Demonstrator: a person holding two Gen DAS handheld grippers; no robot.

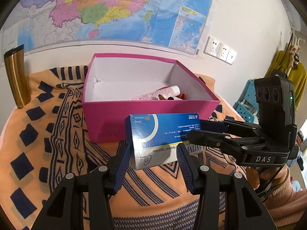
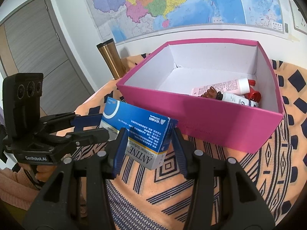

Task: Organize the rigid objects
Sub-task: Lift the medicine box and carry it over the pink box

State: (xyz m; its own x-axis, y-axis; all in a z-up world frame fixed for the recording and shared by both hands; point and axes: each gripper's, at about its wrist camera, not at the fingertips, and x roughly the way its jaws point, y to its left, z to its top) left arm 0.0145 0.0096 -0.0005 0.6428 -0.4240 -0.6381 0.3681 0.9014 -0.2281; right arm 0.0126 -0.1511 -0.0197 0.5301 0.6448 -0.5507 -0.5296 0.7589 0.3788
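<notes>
Together, we hold the medicine carton (image 1: 153, 134) just off the patterned cloth (image 1: 57, 134), in front of the pink box (image 1: 149, 115): left gripper (image 1: 153, 161) and right gripper (image 2: 148, 149) both clamp it. Uneven release could twist it against the near wall.

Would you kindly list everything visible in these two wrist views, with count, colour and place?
medicine carton: one, blue and white, held off the cloth in front of the pink box.
pink box: one, pink outside, white inside, open, on the cloth.
tube: one, pale pink, lying in the box.
bottles: at least two, white and amber, in the box, with something red beside them.
tumbler: one, gold, upright at the cloth's far edge.
cloth: one, orange with dark pattern, under everything.
map: one, multicoloured, on the wall.
left gripper: black and blue, pads against the carton.
right gripper: same colours, pads against the carton.
</notes>
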